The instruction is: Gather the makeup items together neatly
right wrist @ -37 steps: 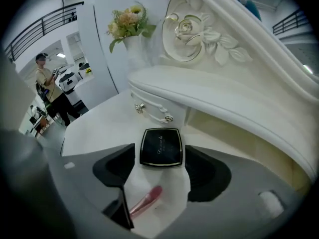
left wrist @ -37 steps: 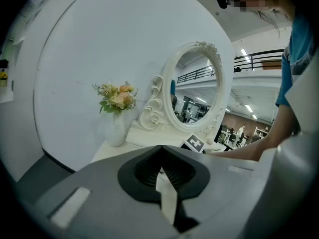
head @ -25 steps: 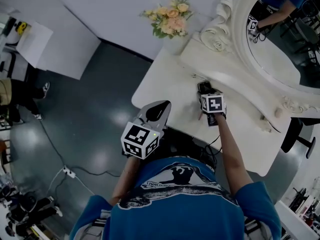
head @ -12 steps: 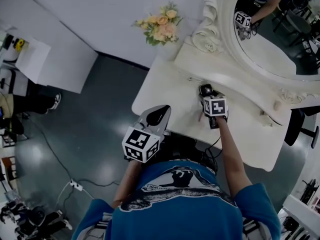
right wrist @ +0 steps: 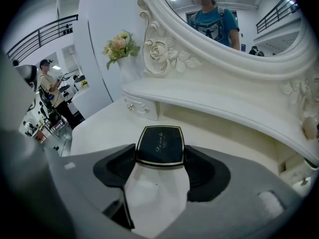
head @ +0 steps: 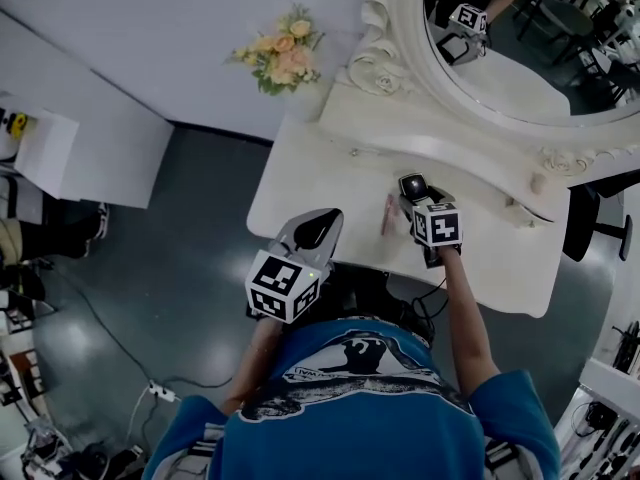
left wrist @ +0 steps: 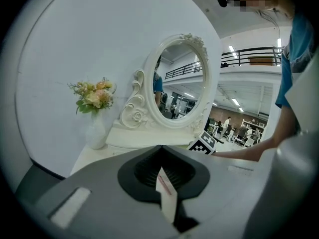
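Observation:
A black compact (head: pixel 411 184) with a gold rim (right wrist: pixel 160 146) is clamped flat between the jaws of my right gripper (head: pixel 414 194), which is held just above the white vanity table (head: pixel 300 183) in front of the raised shelf. In the right gripper view the gripper (right wrist: pixel 159 154) has a jaw pressed on each side of the compact. A slim pink stick (head: pixel 388 214) lies on the table just left of that gripper. My left gripper (head: pixel 318 220) hangs off the table's front edge, over the floor. Its jaws (left wrist: pixel 160 148) are shut, with no item between them.
A vase of peach flowers (head: pixel 280 56) stands at the table's back left corner. An ornate oval mirror (head: pixel 520 48) rises behind the raised shelf, which has a small drawer (right wrist: pixel 137 106). Small pale items (head: pixel 538 183) sit on the shelf at the right. People stand in the background.
My right gripper, still holding the compact, now sits a little to the right of the pink stick, which shows fully. The view has shifted. The left gripper has hardly moved.

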`<state>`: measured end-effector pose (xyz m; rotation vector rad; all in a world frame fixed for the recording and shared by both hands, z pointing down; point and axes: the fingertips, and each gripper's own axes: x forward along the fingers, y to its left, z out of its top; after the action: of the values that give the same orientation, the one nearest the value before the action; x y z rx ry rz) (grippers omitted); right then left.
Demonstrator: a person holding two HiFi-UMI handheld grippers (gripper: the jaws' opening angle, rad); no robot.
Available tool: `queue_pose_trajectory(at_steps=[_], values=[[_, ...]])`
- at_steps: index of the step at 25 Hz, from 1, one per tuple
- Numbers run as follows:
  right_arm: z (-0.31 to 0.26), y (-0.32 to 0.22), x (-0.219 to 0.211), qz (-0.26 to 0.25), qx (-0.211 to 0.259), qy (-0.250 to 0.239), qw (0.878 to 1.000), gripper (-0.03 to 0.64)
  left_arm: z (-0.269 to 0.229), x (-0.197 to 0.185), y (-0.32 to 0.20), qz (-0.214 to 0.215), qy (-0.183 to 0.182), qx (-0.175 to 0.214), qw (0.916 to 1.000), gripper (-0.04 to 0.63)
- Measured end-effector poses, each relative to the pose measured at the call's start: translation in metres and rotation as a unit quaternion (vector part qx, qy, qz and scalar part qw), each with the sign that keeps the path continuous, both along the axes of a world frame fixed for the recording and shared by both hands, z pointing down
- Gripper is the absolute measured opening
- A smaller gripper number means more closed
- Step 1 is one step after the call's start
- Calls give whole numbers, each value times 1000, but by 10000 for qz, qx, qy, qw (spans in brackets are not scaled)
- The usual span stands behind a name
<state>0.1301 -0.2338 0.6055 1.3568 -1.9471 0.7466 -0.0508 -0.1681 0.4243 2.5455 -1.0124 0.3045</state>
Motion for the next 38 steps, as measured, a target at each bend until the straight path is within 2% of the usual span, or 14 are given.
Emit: queue_pose_trajectory(at_steps=[14, 27, 34, 38], values=[[18, 58, 65, 380, -280, 82, 9988, 308, 1, 67, 11, 751, 13, -2, 9972, 12], [34, 76, 61, -470, -401, 104, 9980, 307, 3, 93, 20, 671, -49, 5, 9977, 12], [45, 79, 57, -483, -435, 139, 9978, 307, 7, 101, 22, 536, -65, -30, 9985, 12], [50, 81, 56, -607, -403, 356, 9967, 307, 10, 105, 23, 513, -88, -67, 9986, 12]])
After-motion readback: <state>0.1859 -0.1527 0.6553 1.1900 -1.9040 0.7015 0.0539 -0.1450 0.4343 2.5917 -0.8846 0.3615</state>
